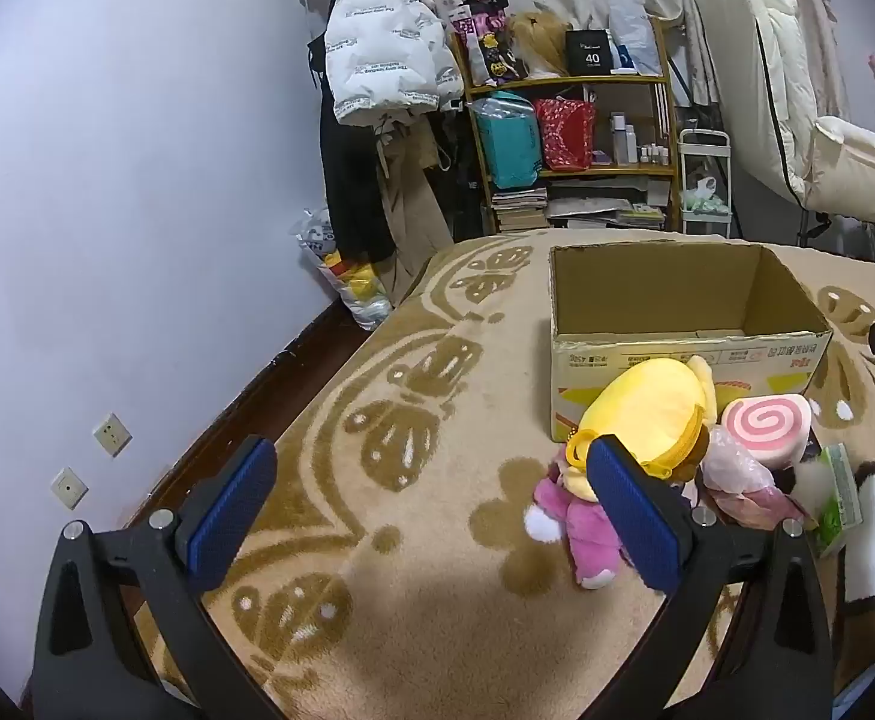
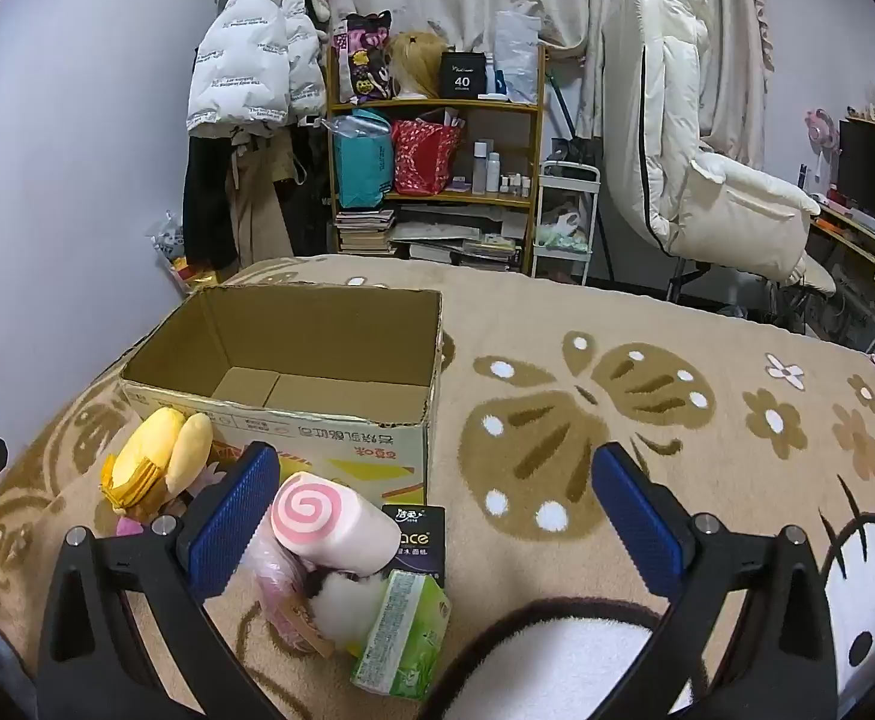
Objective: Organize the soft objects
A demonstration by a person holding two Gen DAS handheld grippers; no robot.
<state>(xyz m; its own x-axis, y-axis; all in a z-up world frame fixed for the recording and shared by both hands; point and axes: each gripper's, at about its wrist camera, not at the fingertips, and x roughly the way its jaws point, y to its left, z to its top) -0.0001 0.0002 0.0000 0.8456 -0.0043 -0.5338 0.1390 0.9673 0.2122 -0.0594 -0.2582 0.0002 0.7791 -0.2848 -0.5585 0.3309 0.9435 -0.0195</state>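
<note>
Left gripper (image 1: 431, 516): we find its jaws spread wide, nothing between the pads, poised above the blanket (image 1: 377, 612).

Right gripper (image 2: 437, 516): jaws likewise fully apart and empty.

Soft objects, location: we record a cluster lying on the blanket just in front of the cardboard box (image 2: 341, 450), none of it yet inside; the box floor appears bare.

Position relative to left jaws: the yellow plush (image 1: 647, 408) and pink doll (image 1: 581, 534) sit at and beyond the right-hand pad, partly masked by it; the gap between the jaws holds only blanket.

Position relative to right jaws: the swirl cushion (image 2: 329, 525) lies just inside the left-hand pad, low in the gap; the green tissue pack (image 2: 404, 642) sits beneath it, nearer the camera.

Long axis: we judge the swirl cushion a short cylinder, its axis running from the swirl face back toward lower right, oblique to the jaw line.

Nearer gripper: in our judgement the right one, for the cushion; the left one for the yellow plush.

View differences: the right wrist view shows the box floor and a dark packet (image 2: 416, 534) behind the cushion; the left wrist view shows the doll's pink body, nearly hidden in the other.
</note>
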